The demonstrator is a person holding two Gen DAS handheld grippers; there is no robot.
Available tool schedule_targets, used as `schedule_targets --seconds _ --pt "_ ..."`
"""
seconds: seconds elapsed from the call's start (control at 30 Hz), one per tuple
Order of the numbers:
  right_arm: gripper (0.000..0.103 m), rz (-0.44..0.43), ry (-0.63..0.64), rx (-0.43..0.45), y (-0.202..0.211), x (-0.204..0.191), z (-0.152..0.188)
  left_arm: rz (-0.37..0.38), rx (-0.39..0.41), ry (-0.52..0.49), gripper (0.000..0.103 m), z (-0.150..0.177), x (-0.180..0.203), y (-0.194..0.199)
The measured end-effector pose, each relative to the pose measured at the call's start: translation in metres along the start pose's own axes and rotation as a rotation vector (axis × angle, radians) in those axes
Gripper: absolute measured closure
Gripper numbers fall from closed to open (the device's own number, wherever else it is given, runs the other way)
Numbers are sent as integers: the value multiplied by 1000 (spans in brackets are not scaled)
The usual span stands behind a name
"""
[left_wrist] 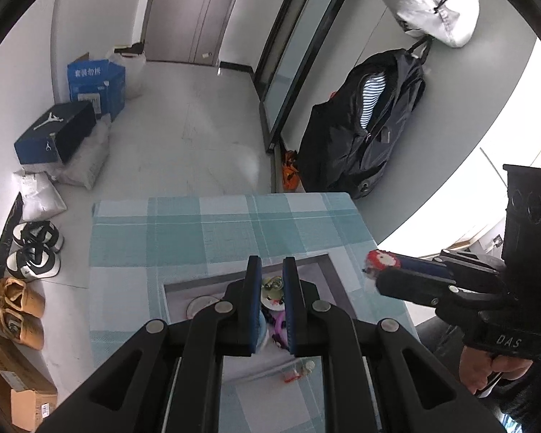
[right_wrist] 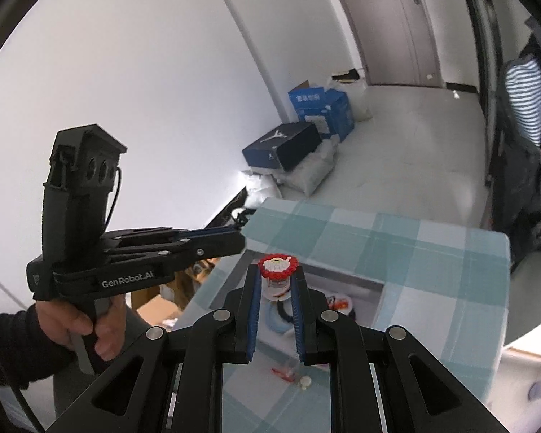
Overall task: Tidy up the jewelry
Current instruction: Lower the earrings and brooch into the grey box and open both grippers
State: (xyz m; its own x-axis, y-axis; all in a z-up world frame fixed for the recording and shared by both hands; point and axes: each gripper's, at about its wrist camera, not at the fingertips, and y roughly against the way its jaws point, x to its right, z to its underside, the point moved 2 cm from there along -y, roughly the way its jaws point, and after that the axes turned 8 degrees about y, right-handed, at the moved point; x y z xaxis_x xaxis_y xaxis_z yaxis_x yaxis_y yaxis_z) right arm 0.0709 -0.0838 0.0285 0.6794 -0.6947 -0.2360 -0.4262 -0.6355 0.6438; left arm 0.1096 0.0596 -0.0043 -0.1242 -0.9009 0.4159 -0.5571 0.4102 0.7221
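A grey tray lies on a table with a teal checked cloth. In it I see a green charm, a purple piece and a round white disc. My left gripper hovers above the tray, shut with nothing in its jaws; in the right wrist view the left gripper is held high at the left. My right gripper is shut on a red and white frilled charm, lifted above the tray. The left wrist view shows that charm at the right gripper.
A small red and white piece lies on the cloth near the table's front. Shoes and boxes line the floor at the left. A black jacket hangs beyond the table's far right corner. A hand holds the left gripper.
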Motion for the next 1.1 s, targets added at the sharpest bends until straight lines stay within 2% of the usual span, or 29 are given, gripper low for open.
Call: schedule_targets --seconds 0.27,0.47,0.77,1.0,1.03,1.07,1.1 --pt "88 -20 -35 -72 -34 22 1 62 -98 58 95 5 -10 -33" --pt "88 -23 -90 -102 -48 35 8 55 -138 58 95 6 -11 -49" --pt "88 -30 -77 -154 -65 34 11 56 -180 71 95 12 -20 -60" --pt "84 -28 -87 -188 -72 36 17 92 -223 133 95 11 -27 -64" --pt "83 -27 -86 -188 -71 35 18 94 -235 128 94 10 -25 -65" --pt "76 -24 -87 -189 -71 35 18 82 -241 118 88 10 -23 -65" --pt "64 -20 -91 -187 -70 35 18 76 -238 115 76 10 -22 -64"
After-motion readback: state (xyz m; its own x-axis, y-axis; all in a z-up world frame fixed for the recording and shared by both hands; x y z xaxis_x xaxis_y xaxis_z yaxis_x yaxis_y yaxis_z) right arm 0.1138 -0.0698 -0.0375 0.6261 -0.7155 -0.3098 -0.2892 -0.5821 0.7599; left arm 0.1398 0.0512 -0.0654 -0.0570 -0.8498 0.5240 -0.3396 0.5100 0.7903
